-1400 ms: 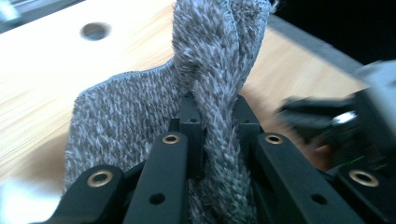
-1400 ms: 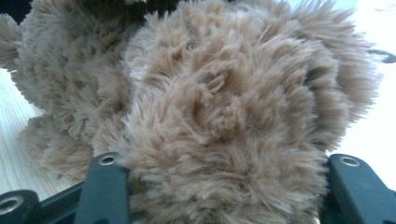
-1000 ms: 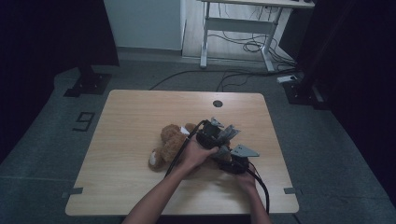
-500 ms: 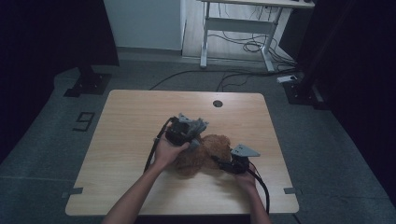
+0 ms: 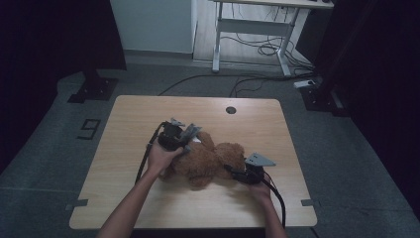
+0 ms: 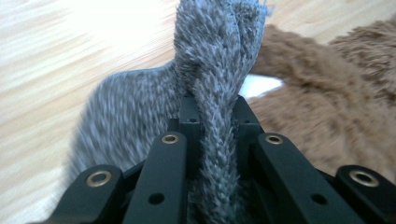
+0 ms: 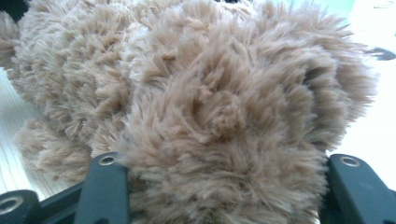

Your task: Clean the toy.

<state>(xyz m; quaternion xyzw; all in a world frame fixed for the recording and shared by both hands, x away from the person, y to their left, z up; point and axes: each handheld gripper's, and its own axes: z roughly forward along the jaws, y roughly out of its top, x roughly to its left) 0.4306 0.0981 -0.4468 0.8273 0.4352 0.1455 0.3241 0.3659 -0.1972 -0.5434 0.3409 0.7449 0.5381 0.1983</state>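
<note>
Centrally, the brown teddy bear [image 5: 208, 161] lies on the tabletop [image 5: 124, 129]. The left hand-held gripper [image 5: 184, 140] is clamped tight on grey fur fabric [image 6: 219, 70] at the bear's upper left. The right hand-held gripper [image 5: 234, 172], jaws part-open, grips the bear's lower right.

Brown plush toy [image 7: 219, 112] — clamped between the black jaws.
</note>
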